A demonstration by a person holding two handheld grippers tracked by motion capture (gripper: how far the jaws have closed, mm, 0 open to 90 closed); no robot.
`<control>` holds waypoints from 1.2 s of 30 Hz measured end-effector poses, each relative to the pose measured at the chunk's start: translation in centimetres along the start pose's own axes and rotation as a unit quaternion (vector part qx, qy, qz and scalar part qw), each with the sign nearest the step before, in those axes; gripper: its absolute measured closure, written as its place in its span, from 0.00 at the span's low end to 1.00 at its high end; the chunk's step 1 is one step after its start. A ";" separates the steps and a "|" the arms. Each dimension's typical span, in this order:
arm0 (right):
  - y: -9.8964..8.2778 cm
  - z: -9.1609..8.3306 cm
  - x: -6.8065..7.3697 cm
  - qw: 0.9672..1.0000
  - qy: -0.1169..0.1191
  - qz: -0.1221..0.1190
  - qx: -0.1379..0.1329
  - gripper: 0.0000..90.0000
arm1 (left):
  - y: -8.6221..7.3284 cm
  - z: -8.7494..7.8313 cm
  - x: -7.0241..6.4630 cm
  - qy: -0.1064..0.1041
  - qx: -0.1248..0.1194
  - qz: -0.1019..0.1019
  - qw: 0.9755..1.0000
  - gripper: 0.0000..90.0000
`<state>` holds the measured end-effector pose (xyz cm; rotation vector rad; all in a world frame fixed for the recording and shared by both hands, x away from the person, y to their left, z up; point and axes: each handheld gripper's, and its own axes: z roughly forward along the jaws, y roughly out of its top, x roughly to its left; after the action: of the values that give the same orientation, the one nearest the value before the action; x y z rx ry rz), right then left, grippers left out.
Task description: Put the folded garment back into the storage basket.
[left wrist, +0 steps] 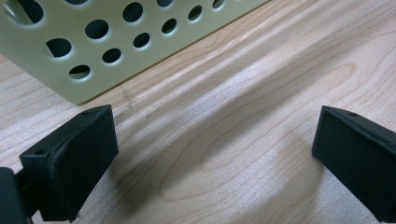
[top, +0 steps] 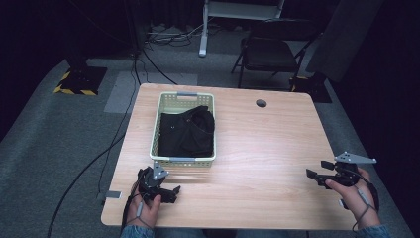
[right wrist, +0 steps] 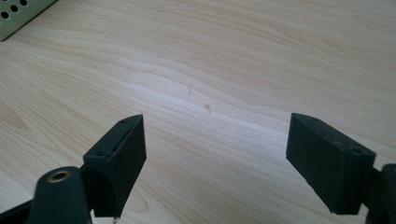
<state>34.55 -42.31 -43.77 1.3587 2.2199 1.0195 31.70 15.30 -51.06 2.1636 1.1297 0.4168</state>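
A dark room with grey carpet, floor cables and a folding chair (top: pixel 267 49) surrounds the pale wooden desk (top: pixel 257 144). On the desk's left half, the perforated basket (top: pixel 183 129) holds black cloth (top: pixel 187 131). The left gripper (left wrist: pixel 215 149) shows the basket's wall just beside its wide, empty fingers; the right gripper (right wrist: pixel 215 154), well apart, gapes over bare wood.

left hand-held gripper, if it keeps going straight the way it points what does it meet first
Probably bare table. The left hand-held gripper has open jaws tilted down at the wood, and the pale green basket lies off to one side of that line, so it would likely pass beside the basket's corner. Depth is hard to judge.
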 end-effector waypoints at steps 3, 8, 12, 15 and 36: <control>-0.6 0.3 0.0 1.000 0.001 0.002 0.008 0.22 | 0.0 0.0 0.0 0.000 0.000 0.000 1.000 0.00; -1.4 0.6 -0.2 1.000 -0.001 0.004 0.016 0.22 | 0.0 0.0 0.0 0.000 0.000 0.000 1.000 0.00; -1.9 0.9 -0.3 1.000 0.000 0.007 0.023 0.22 | 0.0 0.0 0.0 0.000 0.000 0.000 1.000 0.00; -2.3 1.1 -0.3 1.000 0.002 0.009 0.028 0.21 | 0.0 0.0 0.0 0.000 0.000 0.000 1.000 0.00; -5.4 2.7 -0.1 0.999 -0.014 -0.003 0.046 0.16 | 0.0 0.0 0.0 0.000 0.000 0.000 1.000 0.00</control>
<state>32.91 -42.89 -49.55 1.3958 2.2742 0.9003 31.70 15.30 -51.06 2.1635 1.1296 0.4170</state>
